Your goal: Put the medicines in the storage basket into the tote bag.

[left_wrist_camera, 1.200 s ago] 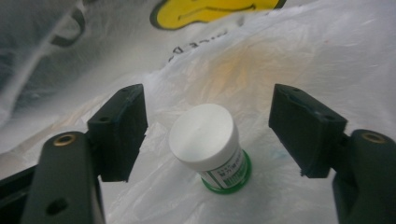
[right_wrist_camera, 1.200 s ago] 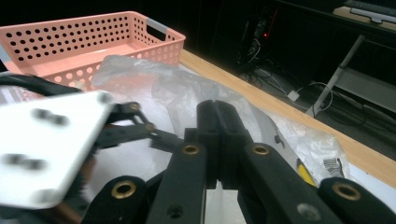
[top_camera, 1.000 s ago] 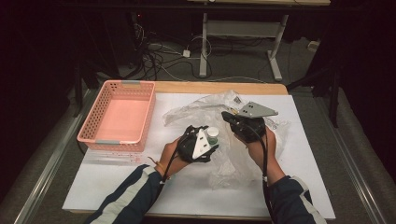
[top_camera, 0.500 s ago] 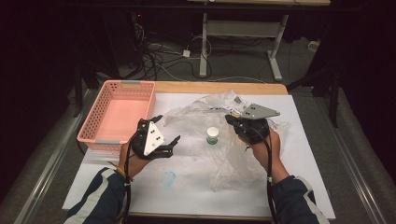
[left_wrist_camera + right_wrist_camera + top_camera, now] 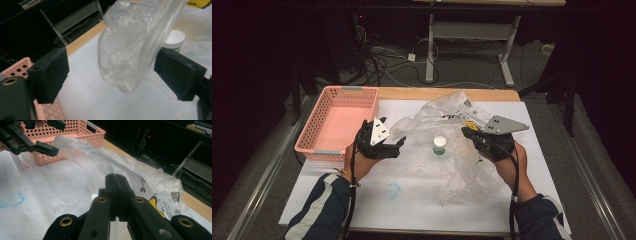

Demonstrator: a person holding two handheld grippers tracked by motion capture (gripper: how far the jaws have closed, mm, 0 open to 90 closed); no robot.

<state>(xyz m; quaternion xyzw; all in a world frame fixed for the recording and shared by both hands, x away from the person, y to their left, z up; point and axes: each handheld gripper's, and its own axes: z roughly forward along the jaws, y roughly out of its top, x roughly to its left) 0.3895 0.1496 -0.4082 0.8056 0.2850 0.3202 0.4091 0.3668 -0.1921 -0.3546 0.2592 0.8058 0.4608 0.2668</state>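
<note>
A crumpled clear plastic bag (image 5: 447,112) lies over the middle of the table, with its right part lifted. My right gripper (image 5: 467,131) is shut on that part; the black jaws (image 5: 116,178) meet with film between them. A small white-lidded jar (image 5: 439,145) stands upright on the plastic between my hands. My left gripper (image 5: 393,132) hovers beside the pink basket (image 5: 337,120), open after widening in the last second. A hanging fold of the bag (image 5: 130,50) shows between its pads, untouched, and the jar (image 5: 175,40) stands behind it.
The pink basket's (image 5: 75,130) perforated wall stands at the table's left edge. White paper (image 5: 412,205) with a blue smudge (image 5: 393,190) covers the wooden top. Cables and a desk frame (image 5: 462,45) lie on the dark floor beyond the far edge.
My left gripper has let go of the jar and swung left to the basket's side with wider jaws. The jar stays standing. The right gripper still pinches the bag.
</note>
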